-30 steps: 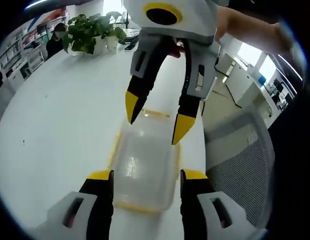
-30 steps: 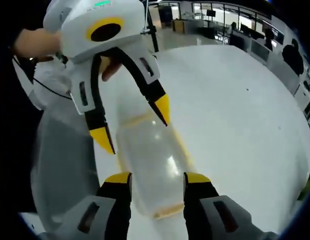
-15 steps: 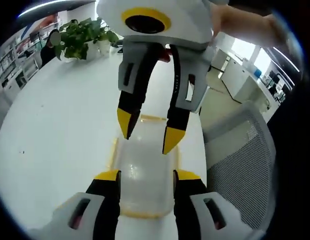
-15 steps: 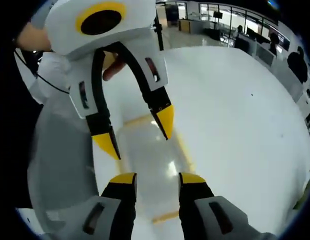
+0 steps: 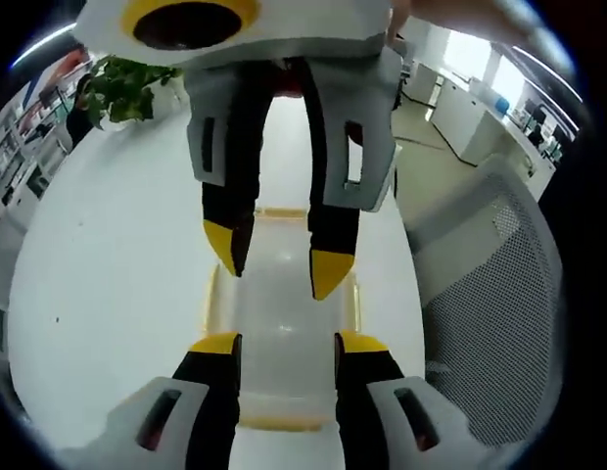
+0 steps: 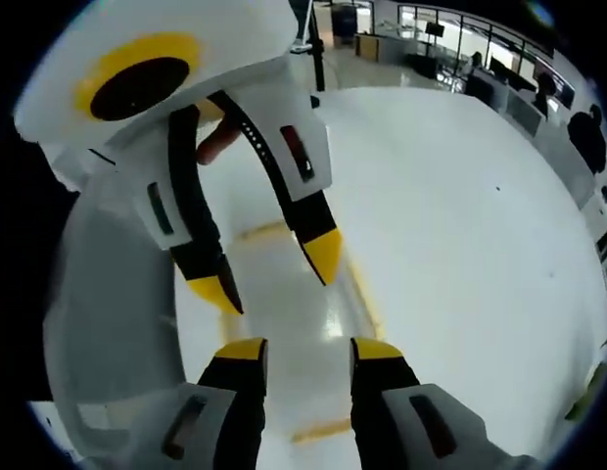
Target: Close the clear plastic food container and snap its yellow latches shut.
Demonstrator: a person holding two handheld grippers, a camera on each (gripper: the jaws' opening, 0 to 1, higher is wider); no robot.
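We counted one clear plastic food container (image 5: 281, 333) with yellow latches (image 5: 210, 299) near the white table's (image 5: 108, 255) edge, two grippers, one mesh chair (image 5: 490, 323) and one potted plant (image 5: 122, 88).

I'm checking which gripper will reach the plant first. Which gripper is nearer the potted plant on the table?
Right. The right gripper hangs over the container's far end, toward the potted plant; the left gripper straddles the near end, farther from it.
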